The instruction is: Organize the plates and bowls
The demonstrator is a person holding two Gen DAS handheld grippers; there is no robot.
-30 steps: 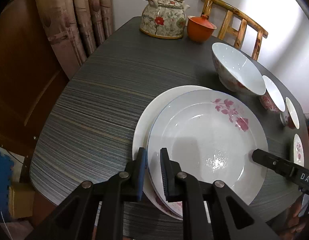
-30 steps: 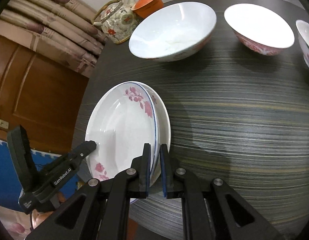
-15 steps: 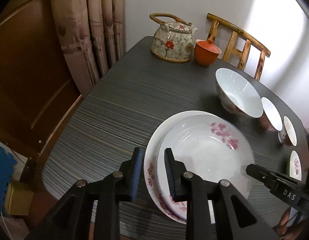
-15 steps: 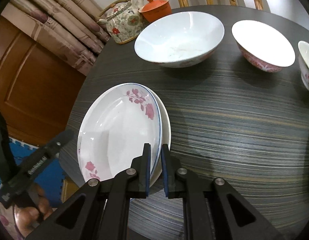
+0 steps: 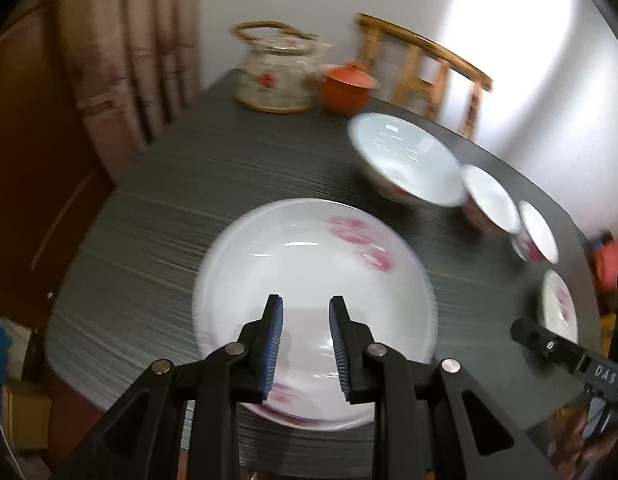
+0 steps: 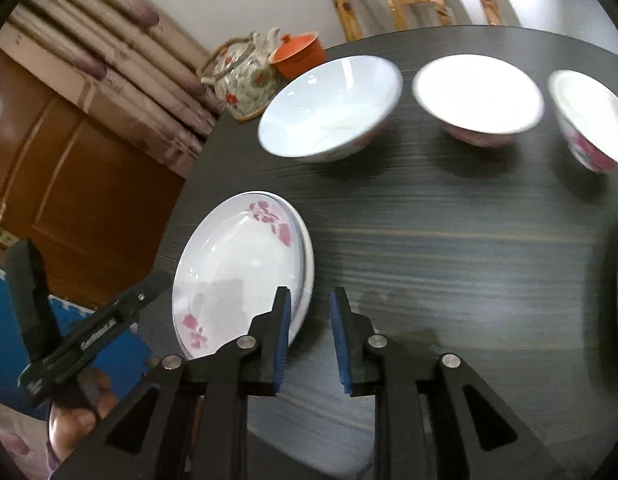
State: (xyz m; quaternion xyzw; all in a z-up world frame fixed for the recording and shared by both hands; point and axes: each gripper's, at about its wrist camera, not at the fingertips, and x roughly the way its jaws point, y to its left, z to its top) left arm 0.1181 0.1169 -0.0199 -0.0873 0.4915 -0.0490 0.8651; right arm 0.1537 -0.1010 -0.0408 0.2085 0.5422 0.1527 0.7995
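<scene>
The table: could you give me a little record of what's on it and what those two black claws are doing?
table: dark, streaked top
plates: two stacked, pink flowers, near the edge
bowls: three in a row, large, middle, small
far corner: teapot, orange cup
left gripper: jaws just opened, over the plates, holding nothing
right gripper: jaws just opened, beside the plates' rim, holding nothing

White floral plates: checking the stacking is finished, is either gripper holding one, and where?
Nothing is held. Left gripper and right gripper are open, clear of the stacked white floral plates.
</scene>
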